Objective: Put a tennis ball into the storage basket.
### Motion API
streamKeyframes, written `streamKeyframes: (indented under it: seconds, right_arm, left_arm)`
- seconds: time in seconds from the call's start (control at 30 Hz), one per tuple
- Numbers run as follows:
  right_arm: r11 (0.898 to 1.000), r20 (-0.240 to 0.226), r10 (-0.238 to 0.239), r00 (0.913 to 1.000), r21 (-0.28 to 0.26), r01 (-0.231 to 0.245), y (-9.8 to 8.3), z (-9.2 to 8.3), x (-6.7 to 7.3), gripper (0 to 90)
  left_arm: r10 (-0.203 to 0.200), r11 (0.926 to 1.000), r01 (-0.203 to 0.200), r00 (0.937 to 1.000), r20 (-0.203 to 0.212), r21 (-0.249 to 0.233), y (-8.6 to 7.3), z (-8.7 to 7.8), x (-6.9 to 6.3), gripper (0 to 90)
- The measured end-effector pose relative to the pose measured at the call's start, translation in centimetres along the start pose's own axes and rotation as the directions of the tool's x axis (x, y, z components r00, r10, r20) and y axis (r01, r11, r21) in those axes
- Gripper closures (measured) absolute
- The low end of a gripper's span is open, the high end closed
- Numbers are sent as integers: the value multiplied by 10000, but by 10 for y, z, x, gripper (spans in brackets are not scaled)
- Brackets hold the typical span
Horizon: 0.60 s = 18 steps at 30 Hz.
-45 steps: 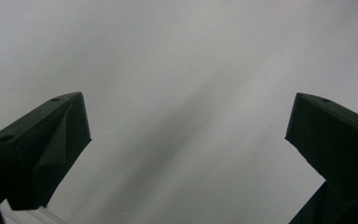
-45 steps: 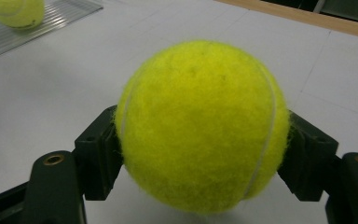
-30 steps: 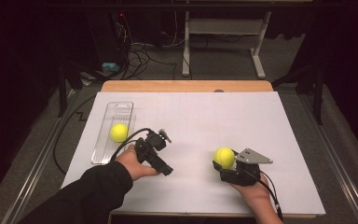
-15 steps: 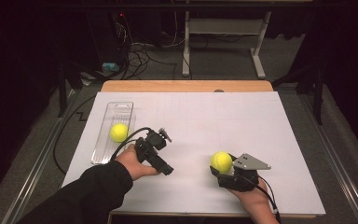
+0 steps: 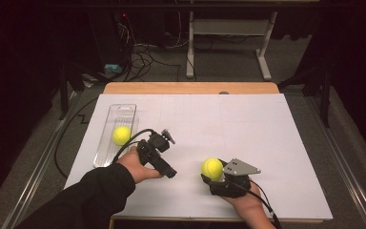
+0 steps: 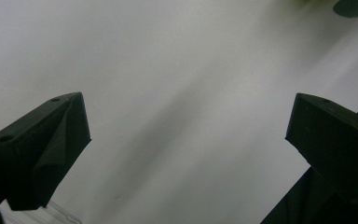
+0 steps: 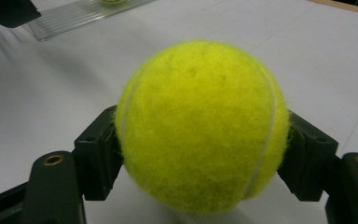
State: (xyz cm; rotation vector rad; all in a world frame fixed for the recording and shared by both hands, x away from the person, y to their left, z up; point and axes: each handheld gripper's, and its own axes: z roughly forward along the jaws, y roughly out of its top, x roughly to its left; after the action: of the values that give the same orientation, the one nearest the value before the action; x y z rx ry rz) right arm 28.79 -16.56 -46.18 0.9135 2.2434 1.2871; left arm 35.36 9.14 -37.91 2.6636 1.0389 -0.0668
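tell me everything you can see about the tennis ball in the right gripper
The tennis ball is bright yellow-green with a fuzzy felt nap and a pale curved seam running down its side. It looks whole and round, with a few faint dark scuffs on top. The right gripper is shut on it, one black jaw pressing each side. In the high view it sits over the white table cover, right of the left gripper and apart from it.

One ball point(image 5: 121, 135) lies in the tray point(image 5: 124, 112) at left; another ball point(image 5: 212, 168) sits right, between the right tongs point(image 5: 208, 175).
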Motion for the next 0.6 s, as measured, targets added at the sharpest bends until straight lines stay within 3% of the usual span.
streamKeyframes:
  seconds: [0.33, 0.6]
  right_arm:
    - [9991, -403, -426, 9983, 61, 428, 4, 10, 19, 267]
    - [9990, -556, -439, 9975, 65, 443, 4, 14, 23, 267]
  left_arm:
    - [266, 9996, -266, 9996, -19, -79, 8, -6, -8, 4]
    - [439, 9989, -439, 9990, -22, -165, 15, -12, -15, 4]
